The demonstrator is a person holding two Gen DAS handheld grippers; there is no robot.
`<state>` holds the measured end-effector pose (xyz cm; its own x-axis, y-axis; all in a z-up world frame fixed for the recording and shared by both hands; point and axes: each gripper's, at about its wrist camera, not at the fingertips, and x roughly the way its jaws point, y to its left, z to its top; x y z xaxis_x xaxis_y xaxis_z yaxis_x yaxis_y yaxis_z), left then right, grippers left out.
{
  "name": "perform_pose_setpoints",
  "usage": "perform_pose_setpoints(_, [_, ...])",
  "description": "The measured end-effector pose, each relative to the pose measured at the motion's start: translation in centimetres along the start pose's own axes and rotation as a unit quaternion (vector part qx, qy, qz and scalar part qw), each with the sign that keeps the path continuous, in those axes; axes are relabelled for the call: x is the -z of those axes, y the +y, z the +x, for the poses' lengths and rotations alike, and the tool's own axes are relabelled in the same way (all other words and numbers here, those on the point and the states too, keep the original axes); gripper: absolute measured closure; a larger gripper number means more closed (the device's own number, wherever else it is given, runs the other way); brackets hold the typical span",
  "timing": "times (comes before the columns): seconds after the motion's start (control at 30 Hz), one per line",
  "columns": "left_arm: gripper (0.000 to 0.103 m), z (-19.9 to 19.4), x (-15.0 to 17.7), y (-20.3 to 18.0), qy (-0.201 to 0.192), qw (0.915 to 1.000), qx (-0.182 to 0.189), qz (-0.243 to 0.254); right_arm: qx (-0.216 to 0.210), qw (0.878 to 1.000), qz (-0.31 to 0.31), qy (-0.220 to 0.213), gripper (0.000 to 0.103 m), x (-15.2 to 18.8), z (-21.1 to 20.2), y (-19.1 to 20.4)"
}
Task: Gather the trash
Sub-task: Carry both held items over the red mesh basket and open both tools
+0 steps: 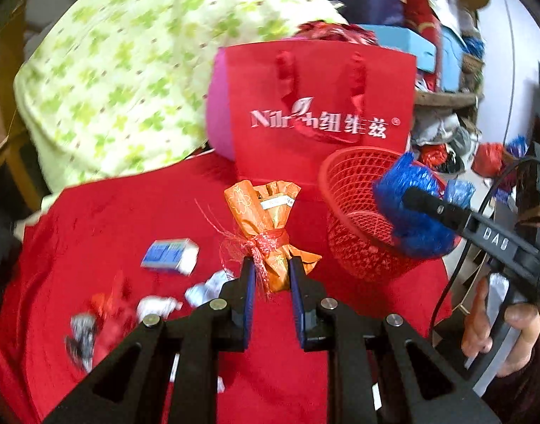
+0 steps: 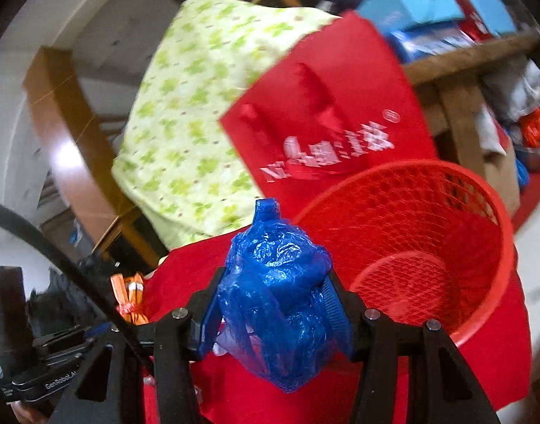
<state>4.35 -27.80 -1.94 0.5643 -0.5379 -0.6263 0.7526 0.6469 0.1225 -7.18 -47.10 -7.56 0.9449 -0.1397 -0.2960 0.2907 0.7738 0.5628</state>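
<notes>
the left gripper (image 1: 271,275) is clenched on the tail of an orange paper bundle (image 1: 266,219), creased and tied at the waist with frayed red mesh ribbon. the right gripper (image 2: 275,304) grasps a crumpled wad of glossy blue plastic film (image 2: 280,282), held just beside the rim of a round red lattice basket (image 2: 457,219) that sits on the red cloth (image 1: 128,212). crinkled silver foil scraps (image 1: 206,288) and a small blue-and-white box (image 1: 170,256) lie on the cloth, near the left gripper. a stiff red paper bag (image 1: 319,106) stands behind the basket.
</notes>
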Motion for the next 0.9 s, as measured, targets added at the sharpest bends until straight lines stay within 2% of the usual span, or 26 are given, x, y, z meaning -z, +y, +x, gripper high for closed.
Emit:
perform_pose_setpoints(0.33, [0.083, 4.0, -3.9, -6.2, -0.018, 0.9968, 0.013, 0.077, 0.023, 0.998, 0.057, -0.023, 0.047, -1.2, -1.1, -5.3])
perform_pose_setpoints(0.63, [0.083, 7.2, -4.8, -8.7, -0.007, 0.9953, 0.022, 0.094, 0.03, 0.995, 0.09, -0.038, 0.047, -2.0, -1.2, -7.3])
perform_pose_setpoints(0.73, [0.081, 8.2, -4.9, -9.0, -0.002, 0.9958, 0.021, 0.09, 0.035, 0.993, 0.099, -0.046, 0.044, -2.2, -1.2, -7.6])
perform_pose_setpoints(0.77, [0.081, 8.4, -4.9, -9.0, -0.003, 0.9959, 0.019, 0.088, 0.035, 0.993, 0.1, -0.048, 0.039, -2.3, -1.2, -7.7])
perform_pose_setpoints(0.83, [0.064, 8.8, -5.0, -9.1, -0.003, 0.9961, 0.016, 0.087, 0.035, 0.992, 0.105, -0.055, 0.026, -2.4, -1.4, -7.6])
perform_pose_setpoints(0.87, [0.048, 8.8, -5.0, -9.2, -0.005, 0.9961, 0.013, 0.087, 0.036, 0.992, 0.107, -0.063, 0.021, -2.4, -1.6, -7.6])
perform_pose_setpoints(0.9, [0.041, 8.7, -4.9, -9.1, -0.011, 0.9962, 0.01, 0.086, 0.033, 0.991, 0.106, -0.069, 0.021, -2.4, -1.8, -7.5])
